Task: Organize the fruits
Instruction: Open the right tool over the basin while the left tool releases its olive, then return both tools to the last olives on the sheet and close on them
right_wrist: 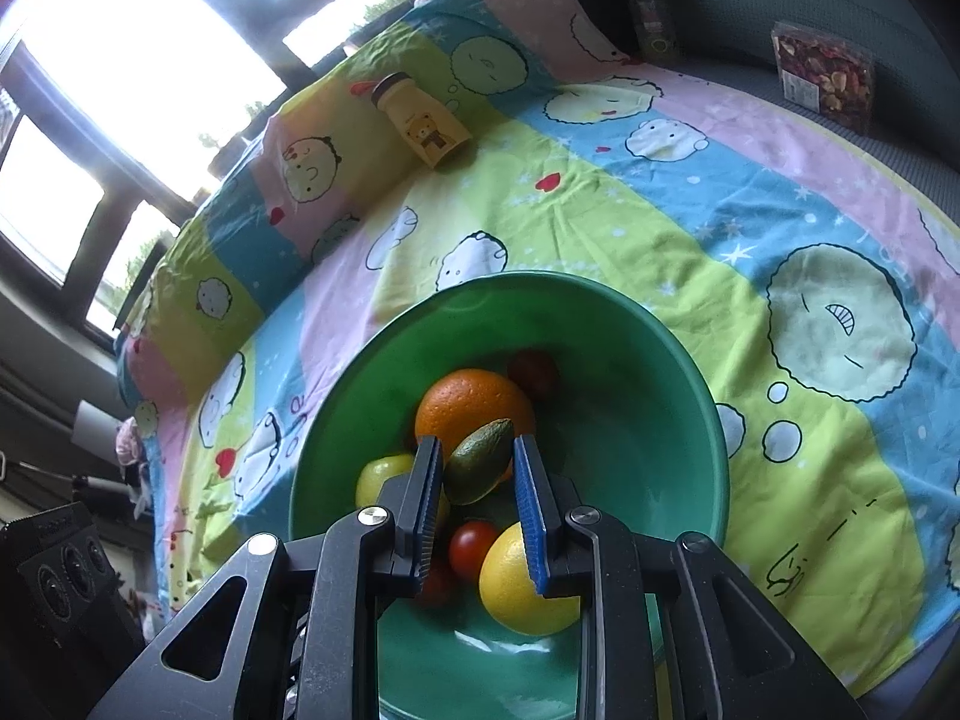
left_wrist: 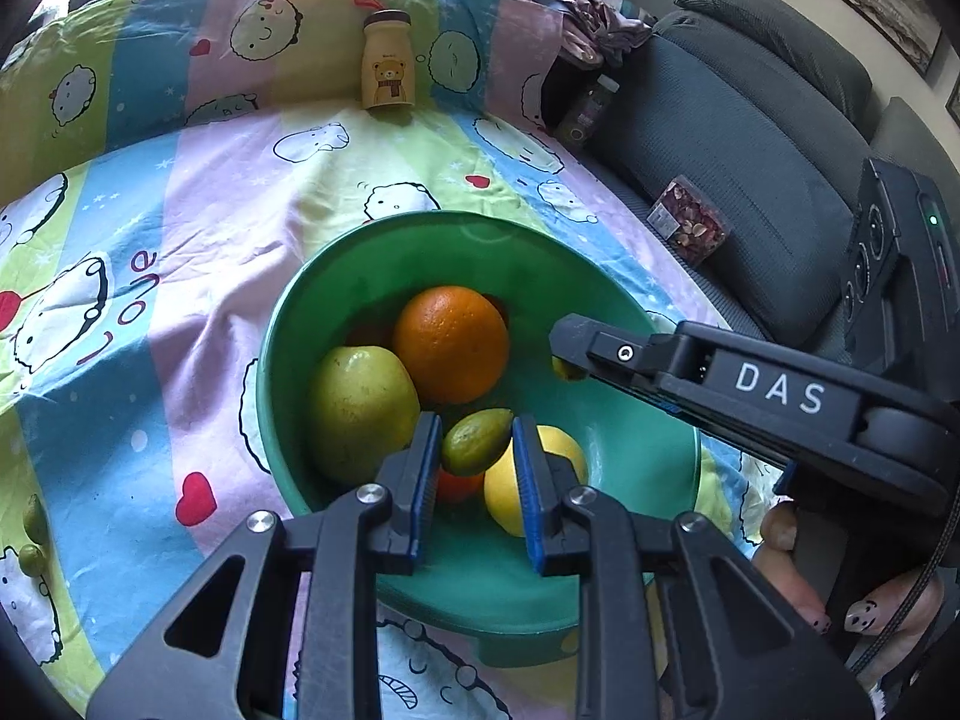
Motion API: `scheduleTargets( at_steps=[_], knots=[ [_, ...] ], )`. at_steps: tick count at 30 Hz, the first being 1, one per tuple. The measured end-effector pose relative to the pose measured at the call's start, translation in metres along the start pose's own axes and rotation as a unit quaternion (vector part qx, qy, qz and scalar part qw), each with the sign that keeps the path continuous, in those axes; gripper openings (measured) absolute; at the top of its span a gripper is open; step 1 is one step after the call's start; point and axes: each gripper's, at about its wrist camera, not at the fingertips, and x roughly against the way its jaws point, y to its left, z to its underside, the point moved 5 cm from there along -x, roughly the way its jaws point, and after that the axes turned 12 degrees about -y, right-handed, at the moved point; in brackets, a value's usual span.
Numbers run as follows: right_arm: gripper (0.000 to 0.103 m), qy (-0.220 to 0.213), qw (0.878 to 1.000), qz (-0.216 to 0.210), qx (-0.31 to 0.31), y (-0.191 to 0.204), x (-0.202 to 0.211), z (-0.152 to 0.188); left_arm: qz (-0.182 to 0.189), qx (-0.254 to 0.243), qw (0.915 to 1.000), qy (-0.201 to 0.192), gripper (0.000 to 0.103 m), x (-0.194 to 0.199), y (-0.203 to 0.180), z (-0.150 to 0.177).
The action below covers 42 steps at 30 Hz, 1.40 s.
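Left wrist view: left gripper (left_wrist: 474, 450) is pinching a small green fruit (left_wrist: 477, 441) above the green bowl (left_wrist: 288, 324). Right gripper (right_wrist: 478, 468) is clamping an olive-green fruit (right_wrist: 480, 461) over the same bowl; orange (right_wrist: 465, 405) is sitting beyond.

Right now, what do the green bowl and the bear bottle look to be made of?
The green bowl looks like glossy plastic, possibly glazed ceramic: smooth, uniformly coloured wall with soft window glare near the rim and base. The bear bottle looks like matte plastic or a printed sleeve, tan with a dark brown cap and no glare; I cannot tell which.
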Motion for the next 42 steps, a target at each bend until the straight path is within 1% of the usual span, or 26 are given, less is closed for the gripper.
scheduleTargets(
  at_steps=[7,9,10,11,12,14,15,16,18,19,20,22,24,26,29,31,33,35,39,42],
  knots=[
    [0.026,-0.002,1.000,0.014,-0.004,-0.004,0.000,-0.001,-0.003,0.003,1.0000,0.008,0.024,-0.004,0.000,0.003],
    [0.026,-0.001,1.000,0.019,-0.008,-0.006,0.000,-0.001,-0.004,0.007,0.9999,0.011,0.030,-0.004,0.001,0.003],
    [0.027,-0.002,1.000,0.024,-0.007,-0.006,0.000,-0.001,-0.006,0.010,0.9999,0.009,0.037,-0.003,0.003,0.002],
    [0.027,-0.003,1.000,0.025,-0.005,-0.006,0.000,-0.002,-0.006,0.011,0.9999,0.006,0.041,0.000,0.003,0.002],
    [0.028,-0.002,1.000,0.026,-0.003,-0.006,0.000,-0.002,-0.006,0.011,0.9999,0.003,0.042,0.003,0.005,0.001],
    [0.034,-0.005,1.000,0.025,-0.002,-0.005,0.001,-0.002,-0.008,0.015,0.9999,-0.003,0.052,0.009,0.008,0.000],
    [0.042,-0.009,1.000,0.025,0.000,-0.004,0.002,-0.003,-0.008,0.018,0.9998,-0.008,0.054,0.013,0.010,0.000],
    [0.046,-0.014,1.000,0.025,0.003,-0.003,0.003,-0.003,-0.010,0.021,0.9997,-0.011,0.058,0.018,0.013,-0.001],
    [0.050,-0.022,0.999,0.024,0.010,0.000,0.005,-0.004,-0.003,0.024,0.9995,-0.020,0.059,0.029,0.017,-0.002],
    [0.052,-0.025,0.999,0.022,0.012,0.002,0.006,-0.004,-0.002,0.027,0.9993,-0.026,0.063,0.036,0.019,-0.002],
    [0.053,-0.027,0.999,0.019,0.014,0.004,0.007,-0.004,-0.011,0.031,0.9990,-0.031,0.070,0.044,0.024,-0.003],
    [0.056,-0.029,0.999,0.013,0.021,0.010,0.007,-0.003,-0.028,0.035,0.9977,-0.050,0.072,0.060,0.033,-0.004],
    [0.056,-0.029,0.999,0.010,0.028,0.015,0.006,-0.002,-0.044,0.036,0.9964,-0.064,0.075,0.076,0.045,-0.004],
    [0.057,-0.031,0.999,0.008,0.036,0.022,0.005,0.001,-0.073,0.039,0.9937,-0.076,0.079,0.091,0.061,-0.001],
    [0.058,-0.032,0.998,-0.002,0.052,0.034,0.005,0.005,-0.115,0.041,0.9894,-0.079,0.080,0.108,0.089,0.005],
    [0.067,-0.032,0.997,-0.014,0.064,0.043,0.003,0.008,-0.143,0.047,0.9853,-0.081,0.080,0.119,0.109,0.011],
    [0.070,-0.034,0.996,-0.027,0.072,0.052,0.003,0.011,-0.174,0.054,0.9788,-0.094,0.081,0.130,0.129,0.017],
    [0.070,-0.037,0.996,-0.038,0.076,0.061,0.002,0.013,-0.200,0.061,0.9724,-0.104,0.083,0.140,0.147,0.024],
    [0.071,-0.034,0.992,-0.065,0.103,0.085,-0.001,0.023,-0.200,0.101,0.9684,-0.109,0.084,0.147,0.179,0.039],
    [0.071,-0.017,0.987,-0.092,0.133,0.107,-0.003,0.035,-0.195,0.134,0.9662,-0.102,0.084,0.145,0.199,0.049]
  ],
)
